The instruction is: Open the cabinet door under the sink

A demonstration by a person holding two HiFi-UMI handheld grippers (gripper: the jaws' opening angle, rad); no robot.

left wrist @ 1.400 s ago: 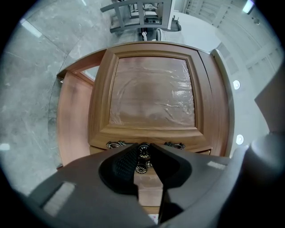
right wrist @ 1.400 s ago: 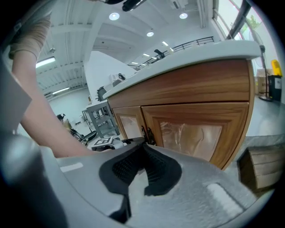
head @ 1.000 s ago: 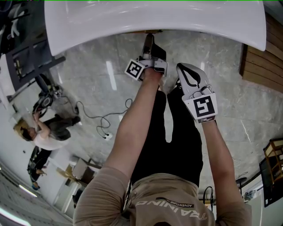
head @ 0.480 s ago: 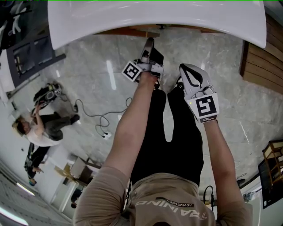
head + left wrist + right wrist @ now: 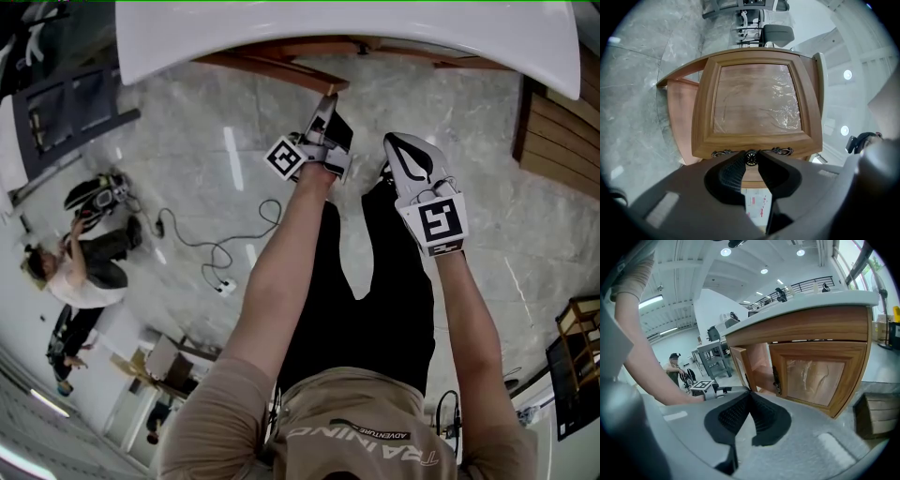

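Below the white sink counter, the left wooden cabinet door stands swung out. In the left gripper view its panel fills the middle, with an ornate metal handle and a round knob on the near edge. My left gripper is shut on that knob, and its tips reach the door's edge in the head view. My right gripper hovers beside it over the floor, jaws shut and holding nothing. From the right gripper view the open door and the cabinet's inside show.
The right-hand cabinet door is closed. A person crouches on the marble floor at left, near a cable. A slatted wooden panel stands at right and a dark metal frame at upper left.
The left gripper has drawn back from the cabinet with the knob in it, and the door has swung further out from under the counter. The right gripper has shifted slightly lower in the frame.
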